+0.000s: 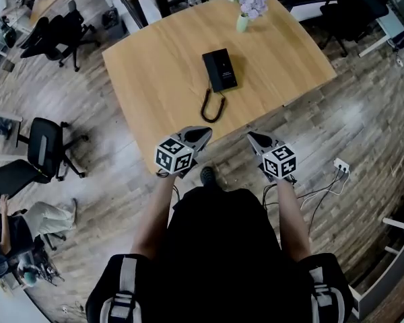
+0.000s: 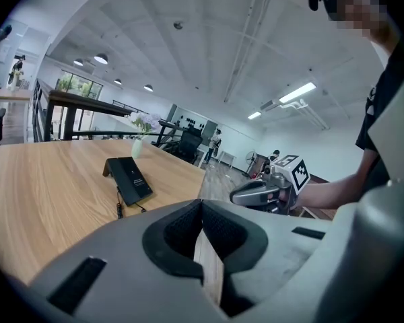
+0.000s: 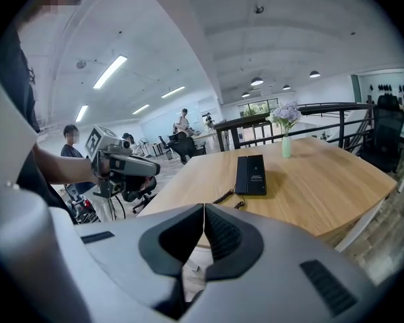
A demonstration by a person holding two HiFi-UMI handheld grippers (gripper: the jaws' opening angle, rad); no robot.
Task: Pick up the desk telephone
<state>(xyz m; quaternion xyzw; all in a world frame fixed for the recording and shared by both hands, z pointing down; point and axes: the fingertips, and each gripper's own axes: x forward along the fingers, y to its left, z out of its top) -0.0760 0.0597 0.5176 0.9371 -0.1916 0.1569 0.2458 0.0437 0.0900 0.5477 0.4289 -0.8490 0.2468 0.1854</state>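
A black desk telephone (image 1: pixel 219 69) lies near the middle of the wooden table (image 1: pixel 155 79), its coiled cord (image 1: pixel 213 105) trailing toward the near edge. The phone also shows in the left gripper view (image 2: pixel 128 178) and the right gripper view (image 3: pixel 250 174). My left gripper (image 1: pixel 203 134) hovers at the table's near edge, shut and empty. My right gripper (image 1: pixel 254 138) is level with it just off the table's corner, also shut with nothing in it. Both are well short of the phone. In each gripper view the jaws meet tip to tip.
A vase of pale flowers (image 1: pixel 246 5) stands at the table's far edge. Black office chairs (image 1: pixel 44 150) are on the wooden floor to the left, and a power strip with cables (image 1: pixel 339 167) lies at the right. Other people sit at desks in the background.
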